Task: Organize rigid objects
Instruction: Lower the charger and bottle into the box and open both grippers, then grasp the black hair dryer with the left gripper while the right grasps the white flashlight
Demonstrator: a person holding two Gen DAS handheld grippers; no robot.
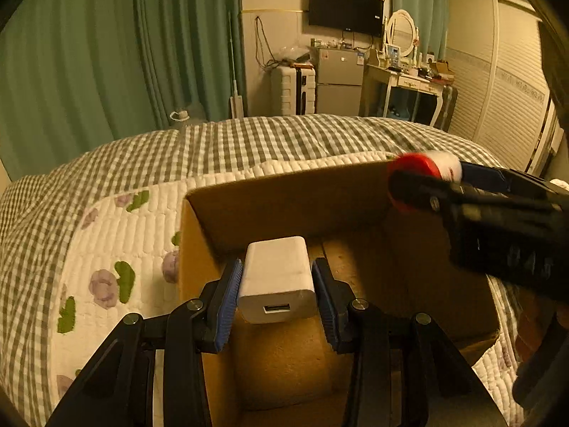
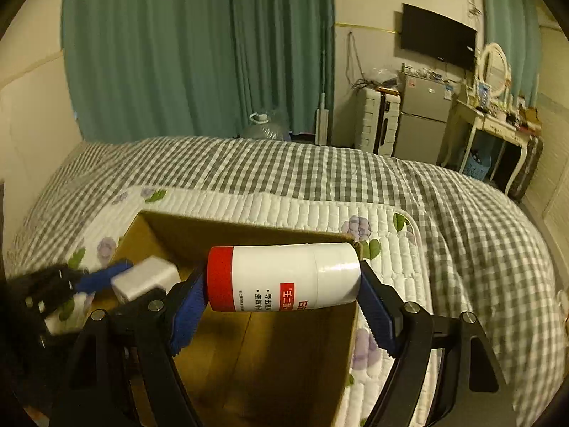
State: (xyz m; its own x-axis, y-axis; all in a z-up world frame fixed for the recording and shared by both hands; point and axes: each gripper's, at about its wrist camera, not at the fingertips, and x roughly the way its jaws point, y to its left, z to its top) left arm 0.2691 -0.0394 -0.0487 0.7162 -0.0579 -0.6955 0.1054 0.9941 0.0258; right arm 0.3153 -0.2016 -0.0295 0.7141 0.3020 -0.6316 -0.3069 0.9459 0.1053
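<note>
My left gripper is shut on a white USB charger block and holds it above the open cardboard box. My right gripper is shut on a white bottle with a red cap, held sideways by its two ends over the same box. The right gripper with the bottle shows at the right of the left wrist view. The left gripper with the charger shows at the left of the right wrist view.
The box sits on a white quilted floral pad on a grey checked bed. Green curtains hang behind the bed. A suitcase, small fridge and dressing table stand along the far wall.
</note>
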